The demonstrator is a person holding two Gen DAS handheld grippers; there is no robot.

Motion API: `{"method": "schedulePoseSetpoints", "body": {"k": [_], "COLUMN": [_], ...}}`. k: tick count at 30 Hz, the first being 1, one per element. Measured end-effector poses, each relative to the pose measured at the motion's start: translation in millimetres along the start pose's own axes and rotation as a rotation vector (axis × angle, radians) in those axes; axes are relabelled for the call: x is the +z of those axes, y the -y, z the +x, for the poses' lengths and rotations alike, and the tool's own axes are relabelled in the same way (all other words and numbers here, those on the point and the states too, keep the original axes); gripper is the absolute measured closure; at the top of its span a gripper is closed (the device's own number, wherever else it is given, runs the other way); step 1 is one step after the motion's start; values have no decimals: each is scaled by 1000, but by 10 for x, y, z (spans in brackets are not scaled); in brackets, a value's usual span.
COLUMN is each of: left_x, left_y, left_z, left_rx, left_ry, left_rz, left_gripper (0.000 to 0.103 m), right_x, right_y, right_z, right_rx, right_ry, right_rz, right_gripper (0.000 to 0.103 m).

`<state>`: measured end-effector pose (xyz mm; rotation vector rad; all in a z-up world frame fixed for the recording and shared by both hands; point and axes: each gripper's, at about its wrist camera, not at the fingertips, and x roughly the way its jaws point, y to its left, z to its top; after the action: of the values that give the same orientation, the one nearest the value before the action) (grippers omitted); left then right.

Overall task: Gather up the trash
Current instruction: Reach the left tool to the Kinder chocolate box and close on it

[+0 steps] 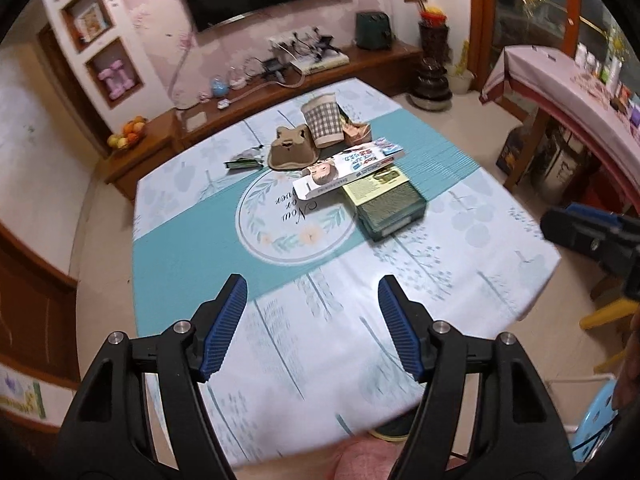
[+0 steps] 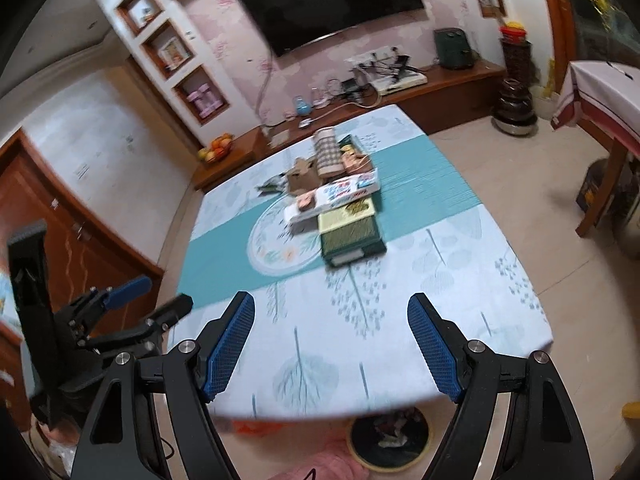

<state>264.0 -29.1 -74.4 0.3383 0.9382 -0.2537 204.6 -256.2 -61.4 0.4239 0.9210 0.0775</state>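
Observation:
A heap of trash lies mid-table on the teal and white tablecloth. It holds a checked paper cup, a brown cardboard holder, a green wrapper and a crumpled orange wrapper. A flat white printed box rests on a dark green box. My left gripper hangs open and empty over the near part of the table, well short of the heap. In the right wrist view the cup, white box and green box lie far ahead of my open, empty right gripper. The left gripper shows beside it.
A round bin and an orange bag sit on the floor under the near table edge. A wooden TV cabinet runs behind the table. A cloth-covered side table stands to the right, a blue stool at the near right.

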Motion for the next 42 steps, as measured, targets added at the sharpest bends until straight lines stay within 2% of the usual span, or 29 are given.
{"method": "schedulePoseSetpoints", "body": {"k": [8, 18, 24, 32, 42], "left_x": [512, 730, 818, 935, 1053], "left_y": [-249, -34, 102, 177, 260], "left_z": [1253, 2258, 2568, 2742, 2901], "left_rx": [-25, -21, 16, 29, 26], "left_ry": [-39, 44, 102, 162, 201], "left_rz": [141, 319, 437, 531, 615], "left_gripper": [38, 38, 38, 38, 38], "right_x": [474, 606, 612, 683, 784], "right_y": [4, 176, 279, 320, 346], "right_z": [1020, 1810, 2058, 2250, 2433], "right_rx": [-98, -189, -203, -199, -183], "right_ry": [-46, -89, -105, -121, -142], "right_rz": [141, 209, 242, 238, 239], "right_gripper": [23, 23, 23, 23, 23]}}
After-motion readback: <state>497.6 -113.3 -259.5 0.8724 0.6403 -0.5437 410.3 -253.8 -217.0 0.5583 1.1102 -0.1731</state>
